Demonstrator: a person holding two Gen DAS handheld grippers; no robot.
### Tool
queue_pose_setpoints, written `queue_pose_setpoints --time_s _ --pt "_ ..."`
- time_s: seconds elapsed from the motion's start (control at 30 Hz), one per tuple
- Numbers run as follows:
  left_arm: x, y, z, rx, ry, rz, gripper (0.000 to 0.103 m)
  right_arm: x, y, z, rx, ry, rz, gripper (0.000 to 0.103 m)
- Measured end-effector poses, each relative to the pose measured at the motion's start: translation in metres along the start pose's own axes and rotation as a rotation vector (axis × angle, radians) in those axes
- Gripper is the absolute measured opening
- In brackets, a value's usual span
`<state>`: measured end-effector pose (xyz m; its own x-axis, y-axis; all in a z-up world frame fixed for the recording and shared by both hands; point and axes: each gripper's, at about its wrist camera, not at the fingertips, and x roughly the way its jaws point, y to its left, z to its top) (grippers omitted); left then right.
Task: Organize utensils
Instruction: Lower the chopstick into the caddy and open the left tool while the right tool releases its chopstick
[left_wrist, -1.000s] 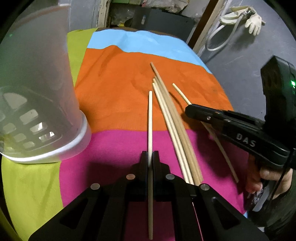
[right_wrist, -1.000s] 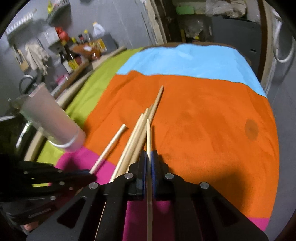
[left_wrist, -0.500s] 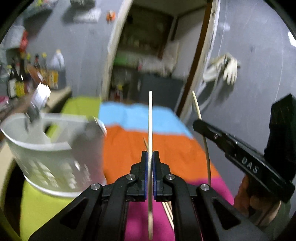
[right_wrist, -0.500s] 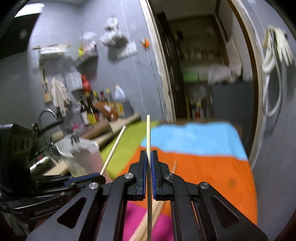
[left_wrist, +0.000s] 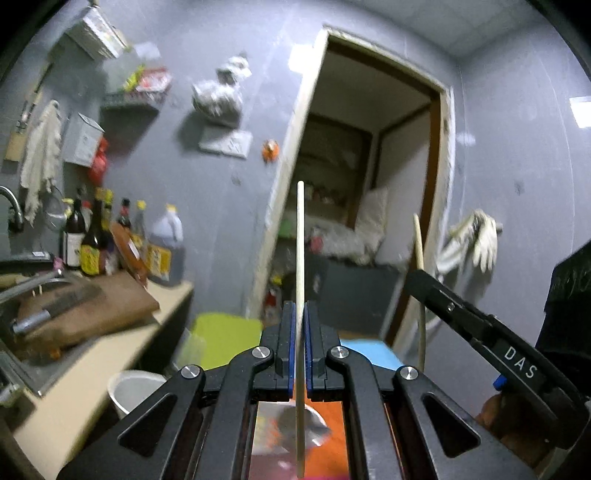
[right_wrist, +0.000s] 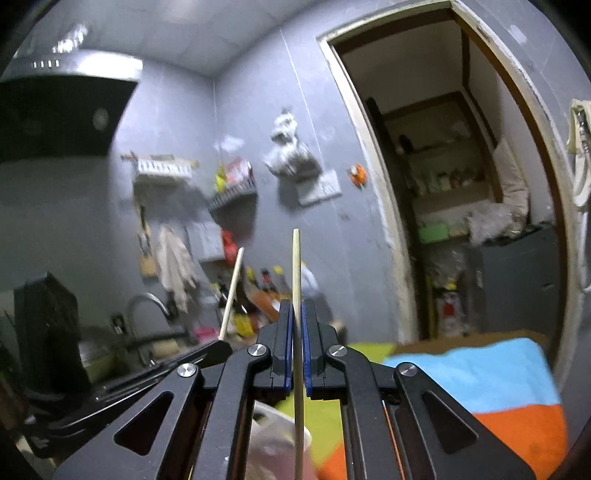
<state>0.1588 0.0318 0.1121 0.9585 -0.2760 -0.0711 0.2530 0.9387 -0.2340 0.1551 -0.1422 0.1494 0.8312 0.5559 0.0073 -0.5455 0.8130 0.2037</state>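
My left gripper (left_wrist: 300, 314) is shut on a pale wooden chopstick (left_wrist: 300, 243) that stands upright between its blue pads. My right gripper (right_wrist: 296, 312) is shut on a second wooden chopstick (right_wrist: 295, 266), also upright. Each gripper shows in the other's view: the right gripper (left_wrist: 417, 275) with its chopstick (left_wrist: 419, 240) at the right, the left gripper (right_wrist: 221, 343) with its chopstick (right_wrist: 232, 291) at the left. Both are raised high and tilted up toward the wall. The white plastic utensil holder (left_wrist: 129, 387) shows low in the left wrist view and blurred under my right gripper (right_wrist: 273, 439).
The striped cloth (right_wrist: 480, 373) on the table lies low at the right. A counter with a cutting board (left_wrist: 88, 314), bottles (left_wrist: 96, 243) and a sink tap (right_wrist: 146, 302) is to the left. A doorway (left_wrist: 369, 206) is straight ahead.
Both grippers lifted their chopsticks off the cloth and tilted upward, so the views swung from the table to the wall and doorway. The holder dropped low in both views.
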Motion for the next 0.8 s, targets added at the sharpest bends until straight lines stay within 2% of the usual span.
queue_pose_setpoints --time_s 0.2,0.33,0.57,0.8 --pt "-0.003 0.058 0.023 -0.082 -0.068 0.048 0.003 0.024 0.011 0.003 0.033 -0.092 0.041 0.003" --pt "0.0 0.088 0.026 -0.14 -0.084 0.075 0.003 0.04 0.015 -0.002 0.034 -0.099 0.031 0.003" --pt "0.008 0.111 0.015 -0.182 -0.093 0.138 0.003 0.061 0.011 -0.018 0.074 -0.08 -0.072 0.003" --pt "0.02 0.117 0.005 -0.195 -0.091 0.179 0.003 0.07 0.007 -0.031 0.093 -0.074 -0.161 0.003"
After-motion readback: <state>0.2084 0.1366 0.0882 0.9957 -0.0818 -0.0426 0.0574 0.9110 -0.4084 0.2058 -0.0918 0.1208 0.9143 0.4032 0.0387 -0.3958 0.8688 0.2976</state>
